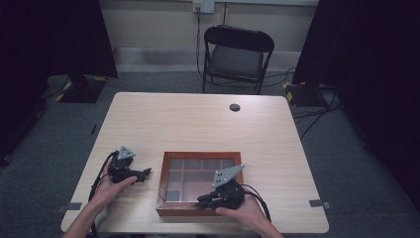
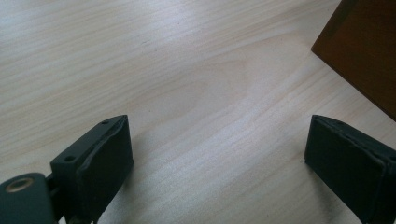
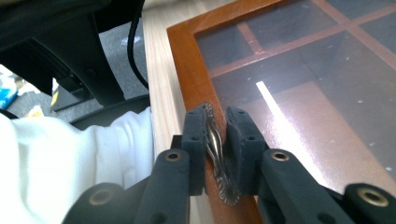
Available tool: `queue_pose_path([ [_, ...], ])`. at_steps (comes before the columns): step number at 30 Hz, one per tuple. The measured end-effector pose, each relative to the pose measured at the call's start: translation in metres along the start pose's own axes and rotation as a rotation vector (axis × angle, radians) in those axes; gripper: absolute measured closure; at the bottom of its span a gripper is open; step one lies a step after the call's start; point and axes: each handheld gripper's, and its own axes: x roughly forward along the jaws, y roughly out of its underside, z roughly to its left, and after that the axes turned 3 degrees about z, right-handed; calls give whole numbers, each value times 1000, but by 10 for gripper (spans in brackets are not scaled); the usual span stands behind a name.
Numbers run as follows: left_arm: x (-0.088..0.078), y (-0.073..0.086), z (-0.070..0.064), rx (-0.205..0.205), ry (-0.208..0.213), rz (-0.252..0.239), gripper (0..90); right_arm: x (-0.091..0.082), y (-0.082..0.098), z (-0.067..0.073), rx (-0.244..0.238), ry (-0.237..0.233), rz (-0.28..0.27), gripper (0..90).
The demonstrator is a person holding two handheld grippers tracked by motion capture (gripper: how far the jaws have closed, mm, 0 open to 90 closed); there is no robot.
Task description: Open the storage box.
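Pale wood table (image 1: 198,124), grey carpet (image 1: 49,148), black folding chair (image 1: 236,57) behind

Pale, fine-grained wood tabletop (image 1: 198,124); reddish-brown wooden box (image 1: 163,171) with tinted glass lid; small scalloped clasp (image 3: 215,144), apparently silver-toned metal; black jaws on both grippers; grey plates; black folding chair (image 1: 236,54); white sleeve (image 3: 70,154).

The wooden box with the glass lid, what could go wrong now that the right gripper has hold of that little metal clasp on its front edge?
1. The right gripper pinches only the small scalloped metal clasp; its thin edge might slip from the jaws during a lift.
2. The left gripper is open above the table, off the wooden box, so the box could slide or tip.
3. If the clasp slips, the glass lid might drop back hard.
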Motion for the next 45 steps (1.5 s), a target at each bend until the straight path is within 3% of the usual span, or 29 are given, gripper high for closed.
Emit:
queue_pose_path([
  [7, 0, 0, 0, 0, 2, 0, 67, 2, -1, 2, -34, 5, 0, 821],
  [22, -1, 0, 0, -4, 10, 3, 80, 2, -4, 0, -25, -17, 15, 834],
  [32, -7, 3, -5, 20, 29, 8, 155, -4, -10, -1, -28, -38, -27, 836],
  [35, -8, 2, -7, 47, 43, 12, 171, -7, -14, -2, -25, -40, -31, 836],
  [39, -12, 0, -12, 66, 54, -12, 179, -9, -16, -3, -22, -46, -34, 836],
  [45, -21, -3, -21, 58, 100, -57, 184, -14, -23, -4, -18, -52, -36, 836],
])
